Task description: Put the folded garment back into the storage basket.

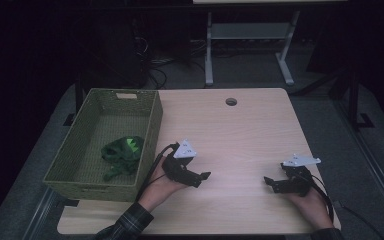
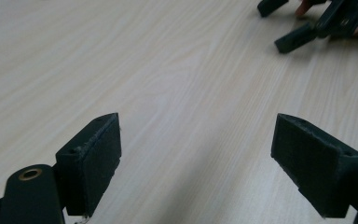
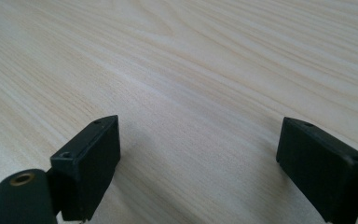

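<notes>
both grippers sit low over the bare wooden table (image 1: 240, 130), and both have their jaws spread wide with nothing between them. the left gripper (image 1: 203, 176) is just beside the green woven basket (image 1: 152, 125), and the right gripper (image 1: 270, 181) is well apart from it, near the table's right side. the green cloth (image 1: 122, 152) lies bunched up inside the basket, on its floor. it looks like the putting-away is done, so the good thing now is to keep both hands calm and low and not bump the basket. the high view shows the basket and the cloth. the left gripper view shows the wood grain up close and the right gripper (image 2: 291, 28) far off.
</notes>
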